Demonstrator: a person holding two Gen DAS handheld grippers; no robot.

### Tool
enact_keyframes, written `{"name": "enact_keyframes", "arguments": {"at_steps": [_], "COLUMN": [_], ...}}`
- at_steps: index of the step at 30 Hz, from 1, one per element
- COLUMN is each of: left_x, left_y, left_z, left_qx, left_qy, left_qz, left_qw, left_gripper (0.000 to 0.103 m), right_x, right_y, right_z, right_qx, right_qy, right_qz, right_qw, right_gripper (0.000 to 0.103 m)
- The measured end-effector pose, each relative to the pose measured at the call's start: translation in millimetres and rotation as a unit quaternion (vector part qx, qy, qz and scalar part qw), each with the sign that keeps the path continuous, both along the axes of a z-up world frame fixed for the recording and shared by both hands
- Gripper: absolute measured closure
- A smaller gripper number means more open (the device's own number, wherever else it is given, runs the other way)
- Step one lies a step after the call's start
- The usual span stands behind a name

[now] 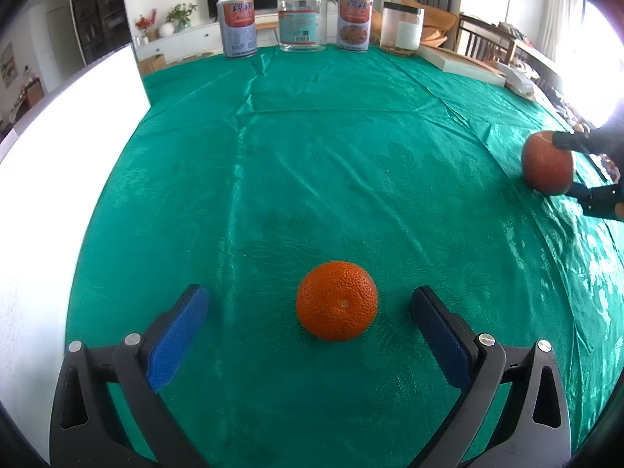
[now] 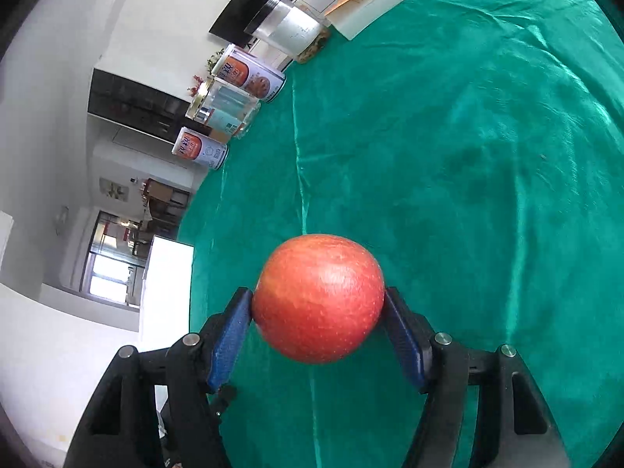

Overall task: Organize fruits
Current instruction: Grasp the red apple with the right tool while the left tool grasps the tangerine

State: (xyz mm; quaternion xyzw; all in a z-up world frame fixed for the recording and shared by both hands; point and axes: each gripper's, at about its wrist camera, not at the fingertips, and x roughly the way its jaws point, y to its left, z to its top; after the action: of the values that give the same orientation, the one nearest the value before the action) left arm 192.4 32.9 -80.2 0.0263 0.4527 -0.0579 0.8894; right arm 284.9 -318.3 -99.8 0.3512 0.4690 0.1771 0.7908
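Two fruits are in play on the green-clothed counter (image 1: 312,136): an orange (image 1: 336,300) and an apple (image 2: 318,298). In the left wrist view the orange sits on the cloth between the spread fingers of the left gripper (image 1: 310,312), with clear cloth showing on both sides of it, so that gripper stands wide open and holds nothing. In the right wrist view the right gripper (image 2: 318,308) has its blue pads pressed against both flanks of the apple, partly closed around it; from the left view the same apple appears near the counter's right edge, low over the cloth, though whether it rests on it or is just clear I cannot tell. Risk lies mainly with the apple: it is smooth and round, the pads meet it near their tips on small patches, and the view is rolled well over, so a quick swing or further roll could let it twist out and run toward the nearby edge. The orange could also be nudged if one finger reaches it first, and on the slick, creased cloth it would likely roll away. Cans (image 1: 238,25) and jars (image 1: 301,19) stand at the far side, well apart from both.
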Motion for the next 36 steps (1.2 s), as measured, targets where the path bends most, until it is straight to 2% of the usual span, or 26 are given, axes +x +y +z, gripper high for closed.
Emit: {"name": "enact_keyframes", "arguments": {"at_steps": [5,7,9,10,13,15,18,22,24,26,29,32,33,34,35,36], "left_x": [0.0,0.0,-0.1,-0.1,0.0,0.0,0.2,-0.4,-1.0,-6.8,-17.3,-18.1,-16.9,-15.6,-14.3,-12.1], "left_y": [0.0,0.0,0.0,0.0,-0.1,-0.1,-0.1,0.1,-0.8,5.0,12.0,0.0,-5.9,-11.9,-16.9,-19.3], "left_z": [0.1,0.1,0.1,0.1,0.1,0.2,0.1,0.3,1.4,3.1,5.8,7.6,8.1,8.3,8.4,8.9], "left_qx": [0.000,0.000,0.000,0.000,0.000,0.000,0.000,-0.004,-0.002,-0.006,-0.023,-0.012,-0.005,0.002,0.005,0.005], "left_qy": [0.000,0.000,0.000,0.000,0.000,0.000,0.000,0.003,0.017,0.031,0.040,0.037,0.032,0.028,0.024,0.020], "left_qz": [0.000,0.000,0.000,0.000,0.000,0.000,0.000,-0.006,-0.039,-0.065,-0.073,-0.079,-0.078,-0.076,-0.071,-0.066], "left_qw": [1.0000,1.0000,1.0000,1.0000,1.0000,1.0000,1.0000,1.0000,0.9991,0.9974,0.9963,0.9961,0.9964,0.9967,0.9971,0.9976], "left_gripper": [0.000,0.000,0.000,0.000,0.000,0.000,0.000,0.001,0.001,0.001,0.001,0.003,0.006,0.020,0.023,0.032], "right_x": [-15.8,-18.1,-22.5,-25.9,-41.1,-52.7,-74.3,-96.8,-101.4,-111.5,-113.9,-113.5,-114.1,-114.4,-114.2,-114.2], "right_y": [-5.2,1.0,9.4,12.9,20.0,19.7,22.6,42.4,50.4,54.2,50.2,49.5,50.1,49.3,50.4,50.6], "right_z": [7.8,15.2,24.5,27.6,33.6,34.3,33.0,17.5,6.4,1.4,0.8,0.3,0.4,0.3,0.5,0.5], "right_qx": [-0.036,-0.078,-0.141,-0.166,-0.230,-0.258,-0.302,-0.368,-0.385,-0.398,-0.392,-0.393,-0.394,-0.393,-0.393,-0.393], "right_qy": [-0.023,-0.042,-0.065,-0.073,-0.089,-0.090,-0.086,-0.073,-0.065,-0.076,-0.079,-0.078,-0.079,-0.079,-0.079,-0.079], "right_qz": [0.008,0.013,0.022,0.028,0.036,0.033,0.029,0.047,0.052,0.042,0.032,0.032,0.032,0.032,0.033,0.033], "right_qw": [0.999,0.996,0.988,0.983,0.968,0.961,0.949,0.926,0.919,0.913,0.916,0.916,0.915,0.915,0.916,0.916], "right_gripper": [0.036,0.035,0.030,0.025,0.020,0.019,0.009,0.008,0.008,0.000,0.000,0.000,0.000,0.000,0.000,0.000]}}
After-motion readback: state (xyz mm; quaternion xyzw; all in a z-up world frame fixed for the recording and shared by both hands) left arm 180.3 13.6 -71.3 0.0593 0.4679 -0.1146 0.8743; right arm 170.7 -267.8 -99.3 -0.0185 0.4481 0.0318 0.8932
